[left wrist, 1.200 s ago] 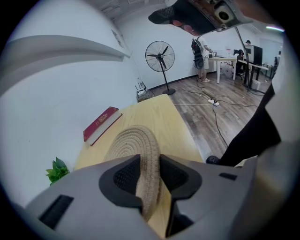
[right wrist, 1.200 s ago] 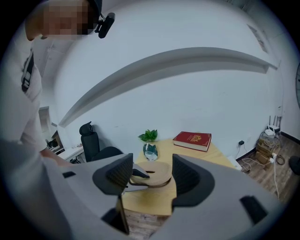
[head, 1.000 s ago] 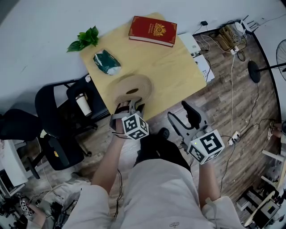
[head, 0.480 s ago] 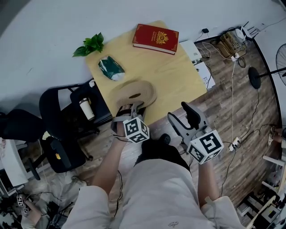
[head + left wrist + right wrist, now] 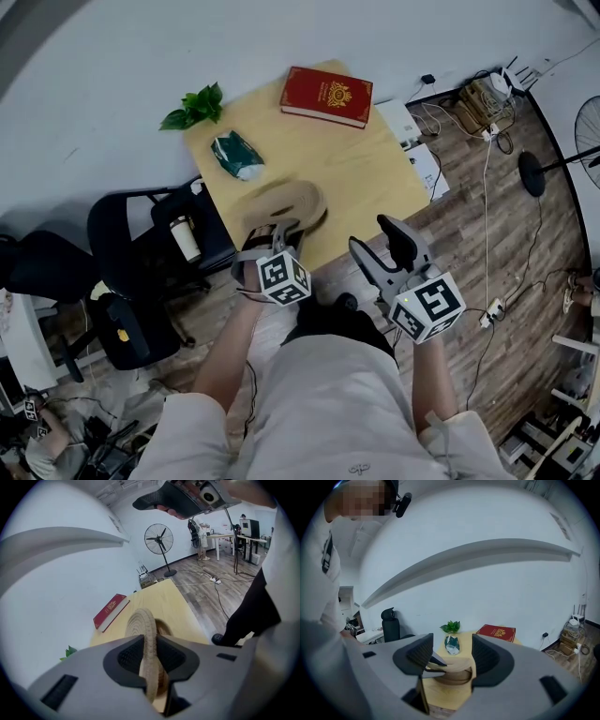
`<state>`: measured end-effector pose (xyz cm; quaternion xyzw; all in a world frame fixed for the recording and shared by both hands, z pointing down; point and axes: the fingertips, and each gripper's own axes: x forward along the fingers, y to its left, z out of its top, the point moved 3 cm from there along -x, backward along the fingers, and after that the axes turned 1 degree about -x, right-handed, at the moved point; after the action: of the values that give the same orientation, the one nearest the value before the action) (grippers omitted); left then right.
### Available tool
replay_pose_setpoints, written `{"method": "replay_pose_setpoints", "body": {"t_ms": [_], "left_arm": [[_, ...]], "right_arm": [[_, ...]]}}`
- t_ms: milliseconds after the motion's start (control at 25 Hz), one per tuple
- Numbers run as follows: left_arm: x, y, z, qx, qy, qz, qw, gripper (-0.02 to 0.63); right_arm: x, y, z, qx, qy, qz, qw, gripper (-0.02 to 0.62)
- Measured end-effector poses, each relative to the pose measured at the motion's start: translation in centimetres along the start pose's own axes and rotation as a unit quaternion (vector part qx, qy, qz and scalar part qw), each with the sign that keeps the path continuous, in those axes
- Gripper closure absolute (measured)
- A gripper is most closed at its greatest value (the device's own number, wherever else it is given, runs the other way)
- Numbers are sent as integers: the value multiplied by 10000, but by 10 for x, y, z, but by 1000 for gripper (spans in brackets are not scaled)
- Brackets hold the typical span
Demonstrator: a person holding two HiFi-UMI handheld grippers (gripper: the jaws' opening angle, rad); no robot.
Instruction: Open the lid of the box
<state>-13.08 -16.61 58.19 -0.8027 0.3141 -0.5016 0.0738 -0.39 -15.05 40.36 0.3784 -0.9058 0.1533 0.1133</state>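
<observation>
- The left claw (image 5: 276, 231) is clenching the near rim of the woven round lid (image 5: 281, 201); its jaws have just been closing, and in the left gripper view (image 5: 149, 657) the pads are pressing on the rim from both sides, with the lid (image 5: 142, 625) standing edge-on between them.
- The lid is tilting, with its near edge lifted off the woven box (image 5: 451, 676) and its far side lying lower over it.
- The box is sitting near the front edge of the light wooden desk (image 5: 361, 159).
- The right claw (image 5: 379, 240) is hanging released beside the desk's front corner, with its jaws standing apart and gripping nothing (image 5: 450, 654).
- A red book (image 5: 326, 96), a green packet (image 5: 236, 156) and a leafy plant (image 5: 194, 107) are lying farther back on the desk, well apart from the box.
</observation>
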Motion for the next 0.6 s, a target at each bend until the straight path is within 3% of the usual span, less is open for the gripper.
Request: {"method": "replay_pose_setpoints", "body": {"t_ms": [600], "left_arm": [[-20, 12, 1, -330, 59, 373, 9987, 534]], "right_arm": [[-11, -2, 11, -114, -147, 205, 9996, 356]]}}
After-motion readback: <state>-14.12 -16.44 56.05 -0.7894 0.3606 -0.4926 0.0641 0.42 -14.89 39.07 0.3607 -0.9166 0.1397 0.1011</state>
